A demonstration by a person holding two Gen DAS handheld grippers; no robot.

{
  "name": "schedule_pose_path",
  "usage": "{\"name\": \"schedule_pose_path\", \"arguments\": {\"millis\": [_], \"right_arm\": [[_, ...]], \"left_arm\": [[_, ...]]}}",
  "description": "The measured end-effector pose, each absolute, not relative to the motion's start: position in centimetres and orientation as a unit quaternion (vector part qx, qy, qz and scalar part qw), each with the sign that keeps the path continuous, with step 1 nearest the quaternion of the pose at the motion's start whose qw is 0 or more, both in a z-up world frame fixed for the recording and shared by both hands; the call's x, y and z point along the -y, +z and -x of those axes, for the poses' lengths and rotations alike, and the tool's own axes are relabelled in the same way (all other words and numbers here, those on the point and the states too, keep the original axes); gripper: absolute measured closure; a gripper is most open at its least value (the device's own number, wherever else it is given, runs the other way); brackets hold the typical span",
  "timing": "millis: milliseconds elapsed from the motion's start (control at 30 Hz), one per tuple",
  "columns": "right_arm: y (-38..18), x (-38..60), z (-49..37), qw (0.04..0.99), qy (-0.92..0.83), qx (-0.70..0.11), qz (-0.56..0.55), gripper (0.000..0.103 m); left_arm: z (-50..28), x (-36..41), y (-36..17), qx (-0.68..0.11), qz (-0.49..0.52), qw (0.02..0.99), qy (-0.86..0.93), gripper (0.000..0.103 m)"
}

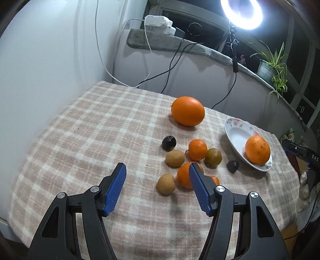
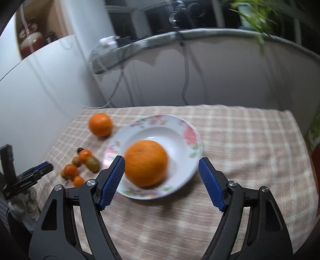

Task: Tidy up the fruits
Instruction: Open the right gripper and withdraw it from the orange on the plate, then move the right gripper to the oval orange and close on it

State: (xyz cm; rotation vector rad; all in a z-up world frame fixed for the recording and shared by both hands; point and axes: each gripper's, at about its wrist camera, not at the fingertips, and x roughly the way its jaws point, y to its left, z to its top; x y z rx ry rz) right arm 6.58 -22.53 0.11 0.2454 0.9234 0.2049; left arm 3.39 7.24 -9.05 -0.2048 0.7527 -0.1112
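Note:
A white flowered plate (image 2: 190, 136) holds one large orange (image 2: 146, 163). My right gripper (image 2: 161, 160) hovers over it, open; its left pad is close to the orange and its right pad stands well apart. In the left wrist view the plate (image 1: 233, 130) sits at the right with that orange (image 1: 257, 150). A second large orange (image 1: 188, 111) lies on the cloth. My left gripper (image 1: 157, 166) is open over bare cloth. Its right finger (image 1: 200, 188) partly hides a tangerine (image 1: 184, 176), one of a cluster of small fruits.
The cluster holds a tangerine (image 1: 197, 149), two brown fruits (image 1: 175, 158), a greenish plum (image 1: 213, 158) and dark plums (image 1: 169, 143). The checked cloth (image 1: 90, 130) covers the table. Cables, a ring light (image 1: 242, 12) and a potted plant (image 1: 274, 64) stand behind.

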Motion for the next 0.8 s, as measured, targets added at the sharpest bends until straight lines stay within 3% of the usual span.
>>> {"name": "schedule_pose_path", "arguments": {"millis": [233,300,467,567,800], "right_arm": [[0.9,18.9,-9.4,0.873,0.145,-0.452,-0.114,0.023],[0.8,18.1,-10.3,0.870,0.150,-0.456,-0.110,0.017],[0.6,16.2,-12.5,0.863,0.168,-0.466,-0.100,0.016],[0.2,15.3,-14.1,0.850,0.184,-0.481,-0.113,0.010],[-0.9,13.5,-18.4,0.822,0.207,-0.511,-0.141,0.010]], "left_arm": [[-5.4,-7.5,-8.5,-0.366,0.103,0.922,-0.067,0.038],[-6.0,-7.5,-8.4,-0.368,0.106,0.921,-0.072,0.038],[-7.8,-7.2,-8.0,-0.371,0.108,0.918,-0.090,0.031],[-9.2,-7.0,-8.0,-0.377,0.116,0.913,-0.103,0.030],[-12.7,-5.7,-8.6,-0.401,0.134,0.895,-0.139,0.030]]}}
